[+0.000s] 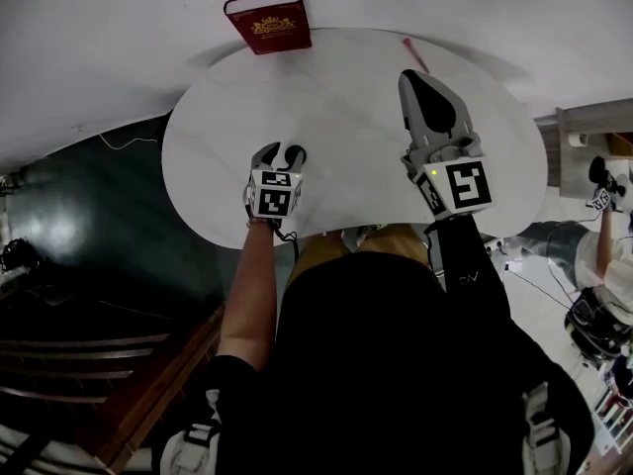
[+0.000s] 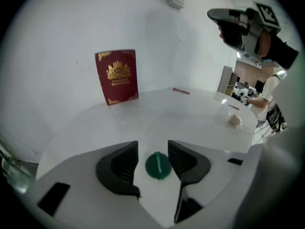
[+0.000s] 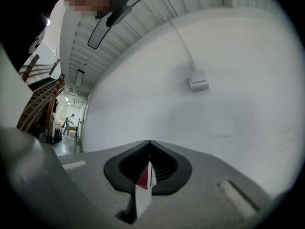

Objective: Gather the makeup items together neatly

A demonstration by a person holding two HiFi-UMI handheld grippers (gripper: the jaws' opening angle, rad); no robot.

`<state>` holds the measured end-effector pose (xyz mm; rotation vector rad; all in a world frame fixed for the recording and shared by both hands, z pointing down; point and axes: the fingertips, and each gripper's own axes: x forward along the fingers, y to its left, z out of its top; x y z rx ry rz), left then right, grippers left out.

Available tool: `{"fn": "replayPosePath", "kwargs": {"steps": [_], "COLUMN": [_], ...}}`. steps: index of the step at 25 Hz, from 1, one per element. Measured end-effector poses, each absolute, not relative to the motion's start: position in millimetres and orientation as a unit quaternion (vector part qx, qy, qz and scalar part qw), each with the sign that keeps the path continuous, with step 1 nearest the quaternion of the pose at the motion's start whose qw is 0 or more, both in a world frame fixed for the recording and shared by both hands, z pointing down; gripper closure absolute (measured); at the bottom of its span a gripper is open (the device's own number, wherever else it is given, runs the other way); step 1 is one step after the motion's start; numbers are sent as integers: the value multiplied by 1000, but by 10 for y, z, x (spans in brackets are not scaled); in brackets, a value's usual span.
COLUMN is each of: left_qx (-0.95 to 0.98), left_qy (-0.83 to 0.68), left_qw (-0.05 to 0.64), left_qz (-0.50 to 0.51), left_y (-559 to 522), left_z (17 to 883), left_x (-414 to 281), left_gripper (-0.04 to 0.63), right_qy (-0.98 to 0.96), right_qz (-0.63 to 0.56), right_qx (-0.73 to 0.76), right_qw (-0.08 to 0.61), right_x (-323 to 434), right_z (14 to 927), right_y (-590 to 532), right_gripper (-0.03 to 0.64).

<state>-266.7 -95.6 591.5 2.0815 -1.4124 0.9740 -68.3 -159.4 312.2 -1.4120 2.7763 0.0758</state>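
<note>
On the white round table (image 2: 157, 118), between the jaws of your left gripper (image 2: 152, 149), lies a small green round item (image 2: 158, 165) with a raised bar across its top. The left jaws stand released and wide apart, and neither ribbed pad presses on the green round item. It sits nearer the pad on the right of the left gripper view; you cannot tell whether that pad touches it. The left gripper tilts steeply down toward the tabletop at the near edge of the table, on your left side.

Your right gripper (image 1: 415, 82) hangs above the table on your right side and points level toward the wall (image 3: 228, 89). Its jaws are clenched together, tip to tip. The right gripper view shows only a thin slit between them, with a sliver of red and white in it. No item shows between the pads.

At the far edge of the table, a red book (image 1: 269, 21) with gold print stands upright against the wall. A thin pink stick (image 1: 414, 54) lies flat on the table to the right of the red book, well apart from it. In the left gripper view, a pale puff-like item (image 2: 235, 121) rests near the right edge of the table. Just behind it is a clear item (image 2: 224, 104), too faint to identify. All of these lie well apart from the green round item.
</note>
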Motion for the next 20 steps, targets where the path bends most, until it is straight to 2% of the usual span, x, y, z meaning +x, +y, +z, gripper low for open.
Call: {"fn": "replayPosePath", "kwargs": {"steps": [5,13,20], "left_qx": [796,827,846], "left_qy": [-533,-553,-524], "left_qw": [130,-74,-71], "left_qz": [257,65,62], "left_y": [-1229,-1375,-1417], "left_z": [4812,2822,2815], "left_x": [-2493,-2239,-1972], "left_gripper": [400,400,400], "right_qy": [887,884,874], "right_qz": [33,43,48], "right_qx": [-461,-465,-483], "right_qw": [22,37,14], "right_x": [-622,-648,-509], "right_z": [3034,2888,2921], "right_y": [-1651,-1661,-1635], "right_gripper": [612,612,612]}}
